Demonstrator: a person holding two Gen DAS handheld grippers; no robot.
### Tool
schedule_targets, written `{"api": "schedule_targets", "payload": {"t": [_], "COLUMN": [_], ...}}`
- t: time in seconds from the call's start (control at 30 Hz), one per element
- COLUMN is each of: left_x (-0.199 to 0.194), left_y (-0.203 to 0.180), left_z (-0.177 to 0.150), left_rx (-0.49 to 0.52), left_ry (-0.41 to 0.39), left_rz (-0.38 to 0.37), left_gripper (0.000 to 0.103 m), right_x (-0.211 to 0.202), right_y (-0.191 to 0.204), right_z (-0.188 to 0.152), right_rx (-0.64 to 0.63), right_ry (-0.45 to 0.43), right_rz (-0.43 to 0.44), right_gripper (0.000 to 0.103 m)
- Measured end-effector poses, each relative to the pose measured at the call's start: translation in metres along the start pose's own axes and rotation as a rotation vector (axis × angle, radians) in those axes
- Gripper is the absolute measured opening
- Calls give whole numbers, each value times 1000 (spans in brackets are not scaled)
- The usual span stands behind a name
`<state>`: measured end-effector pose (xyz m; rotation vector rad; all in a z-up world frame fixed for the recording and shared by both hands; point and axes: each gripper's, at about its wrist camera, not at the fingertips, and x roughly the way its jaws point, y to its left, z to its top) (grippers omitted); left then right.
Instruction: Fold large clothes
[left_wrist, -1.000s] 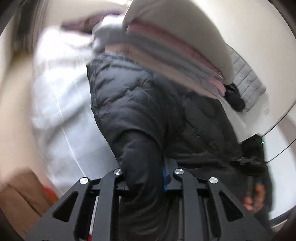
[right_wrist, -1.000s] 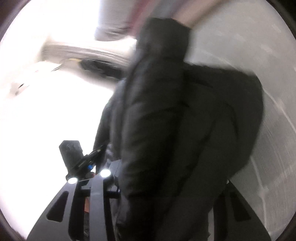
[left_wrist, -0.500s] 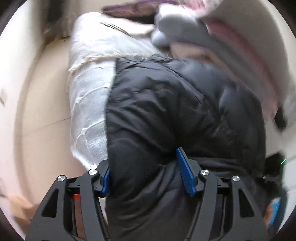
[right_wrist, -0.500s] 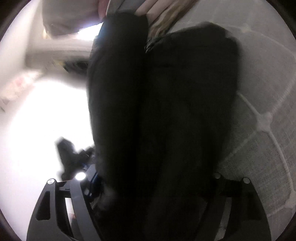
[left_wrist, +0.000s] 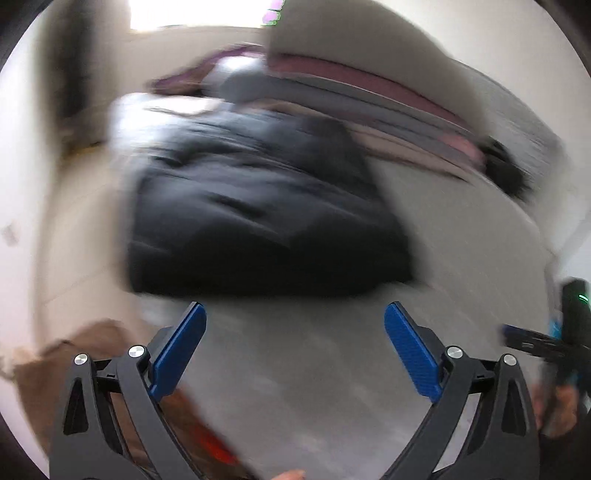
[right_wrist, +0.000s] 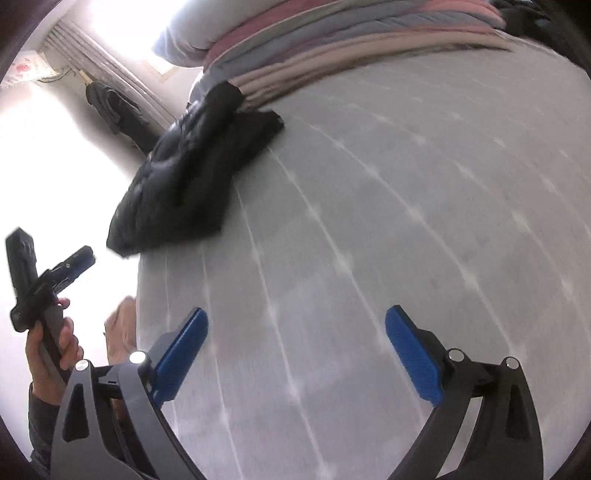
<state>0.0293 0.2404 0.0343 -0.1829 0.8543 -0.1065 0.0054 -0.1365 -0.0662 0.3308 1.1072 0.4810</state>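
A black puffer jacket (left_wrist: 258, 206) lies folded into a compact bundle on the grey quilted bed (left_wrist: 303, 369). It also shows in the right wrist view (right_wrist: 192, 173), near the bed's left edge. My left gripper (left_wrist: 295, 347) is open and empty, a short way back from the jacket. My right gripper (right_wrist: 295, 354) is open and empty over bare bed (right_wrist: 369, 258), well clear of the jacket. The left wrist view is blurred by motion.
A stack of folded pink, grey and beige clothes (right_wrist: 351, 48) with a pillow (right_wrist: 199, 37) on top lies behind the jacket; it also shows in the left wrist view (left_wrist: 369, 92). A dark garment (right_wrist: 110, 107) hangs by the curtain. A brown box (left_wrist: 74, 354) sits beside the bed.
Both grippers have opened and let go of the black jacket, then drawn back from it. The jacket now lies folded on the bed.
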Motion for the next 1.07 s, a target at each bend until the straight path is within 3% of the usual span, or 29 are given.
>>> {"api": "schedule_targets", "payload": {"t": [0.1,0.17,0.27,0.37,0.5,0.63,0.73,0.83,0.97,1.07], "left_x": [-4,-12,-10,-18,-45,-65,-71,-69,-61,-60], "left_y": [-48,-70,-92,-93,-108,-101,-87,-69,-49,-44], "left_z": [-18,-26,-29,-36,-47,-50,-48,-47,-42,-42], "left_rx": [44,62,66,69,110,120,105,74,16,-6], "left_ry": [28,22,42,21,-111,-219,-241,-215,-134,-123], "left_rz": [-82,-83,-7,44,77,178,250,311,309,307], "left_gripper": [95,95,95,95,95,89,88,89,93,93], "right_x": [-18,-22,-36,-56,-63,-50,-36,-24,-19,-21], "right_y": [-12,-14,-14,0,31,80,110,129,141,148], "right_z": [-34,-51,-65,-82,-78,-60,-47,-39,-43,-51], "right_rx": [4,-5,-19,-76,-176,-298,-329,-334,-353,-387], "right_ry": [-22,-44,-89,-173,-250,-290,-297,-305,-328,-347], "right_rz": [-23,-28,-23,-70,-94,-107,-79,-63,-79,-113], "right_gripper": [93,93,93,93,93,93,93,93,94,96]}}
